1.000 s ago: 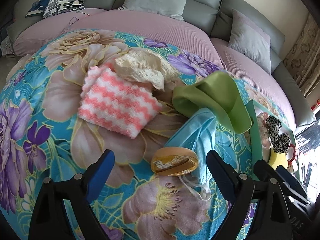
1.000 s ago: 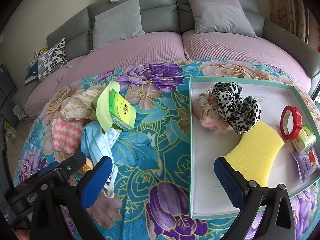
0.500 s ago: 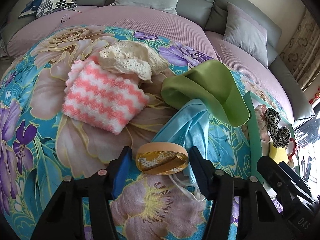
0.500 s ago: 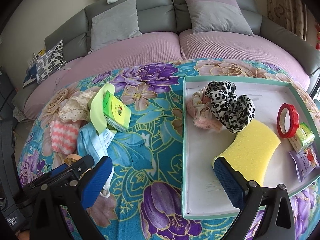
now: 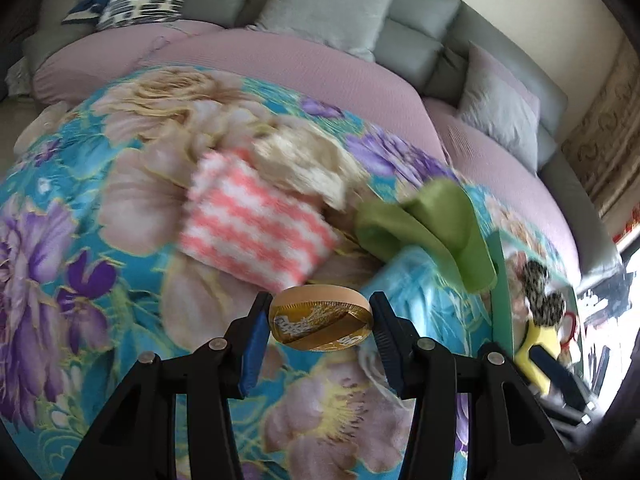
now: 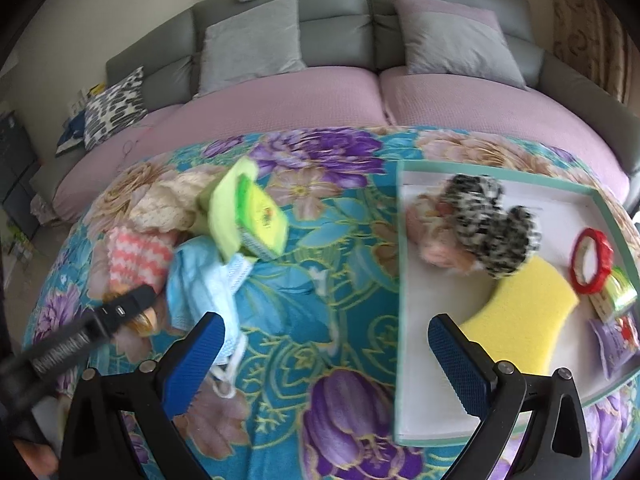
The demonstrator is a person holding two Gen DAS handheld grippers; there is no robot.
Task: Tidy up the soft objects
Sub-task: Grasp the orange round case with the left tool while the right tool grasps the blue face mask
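Two grippers | left gripper (image 5: 320,322) pinches gold tape roll (image 5: 320,322) left of tray (image 6: 400,280) | right gripper (image 6: 324,338) spread, empty | risk: edge-only pinch, roll may slip

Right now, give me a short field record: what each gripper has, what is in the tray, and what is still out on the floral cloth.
left gripper: shut on round gold and tan tape roll
right gripper: open, holding nothing
teal-rimmed white tray: leopard-print scrunchie, yellow foam sponge, red ring
on floral cloth: pink-and-white knitted cloth, cream lace fabric, light blue face mask, green cloth
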